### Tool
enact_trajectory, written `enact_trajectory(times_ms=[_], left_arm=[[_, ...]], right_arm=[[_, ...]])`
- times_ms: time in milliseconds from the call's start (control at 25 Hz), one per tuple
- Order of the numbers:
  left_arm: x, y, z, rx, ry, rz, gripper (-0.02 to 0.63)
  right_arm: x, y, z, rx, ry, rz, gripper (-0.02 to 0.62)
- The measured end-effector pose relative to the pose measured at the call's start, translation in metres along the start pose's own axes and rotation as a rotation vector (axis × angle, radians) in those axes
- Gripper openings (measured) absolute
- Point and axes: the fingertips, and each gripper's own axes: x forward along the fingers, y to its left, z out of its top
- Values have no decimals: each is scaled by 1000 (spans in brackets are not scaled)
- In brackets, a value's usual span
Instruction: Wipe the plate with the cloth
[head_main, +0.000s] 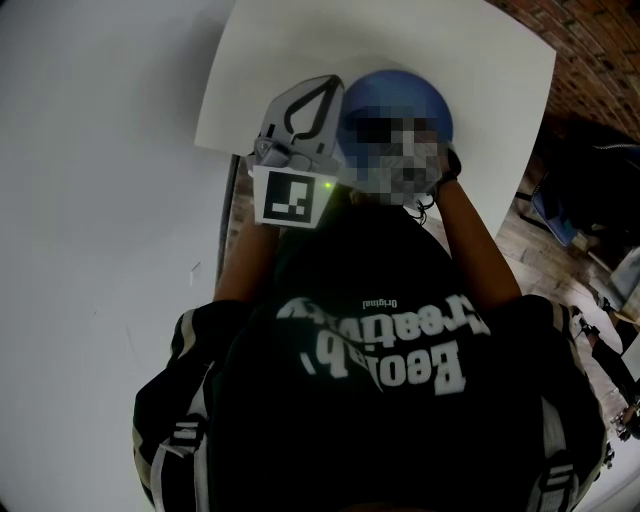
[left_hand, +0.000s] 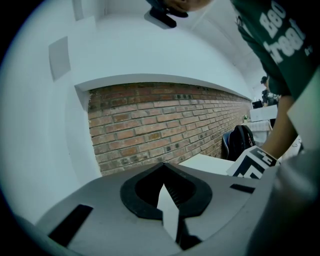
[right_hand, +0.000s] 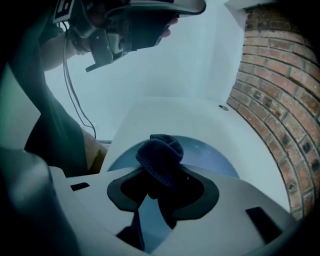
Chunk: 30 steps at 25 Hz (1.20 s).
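Right tongs (right_hand: 161, 172) were pinching the cloth (right_hand: 160, 152), a dark blue bunch sticking out past the tips. The cloth sat over the near edge of the blue plate (right_hand: 212, 157); couldn't tell whether it touched. The plate lay flat on the white worktop (right_hand: 175, 115), near the brick wall (right_hand: 280, 100).

Left tongs (left_hand: 163, 167) were pressed together at the tips with nothing in them, aimed at the brick wall across the room, not at the plate. In the head view the left tongs were just beside the plate's left edge over the worktop, their marker cube (head_main: 292, 197) toward the person's torso. The right tongs weren't visible there.
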Motion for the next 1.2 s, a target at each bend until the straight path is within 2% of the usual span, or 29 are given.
enact_trajectory(times_ms=[720,920,1200], left_arm=[[-3,6,-5,5,17,2,3],[-2,6,-6,3,12,0,3],[-3,6,-5,1,6,-1,3]], right_arm=[[11,9,-8,-16,18,20,137],[12,2,-3,-19,16,-6,137],[17,-28,5,-19,31,-78,135]])
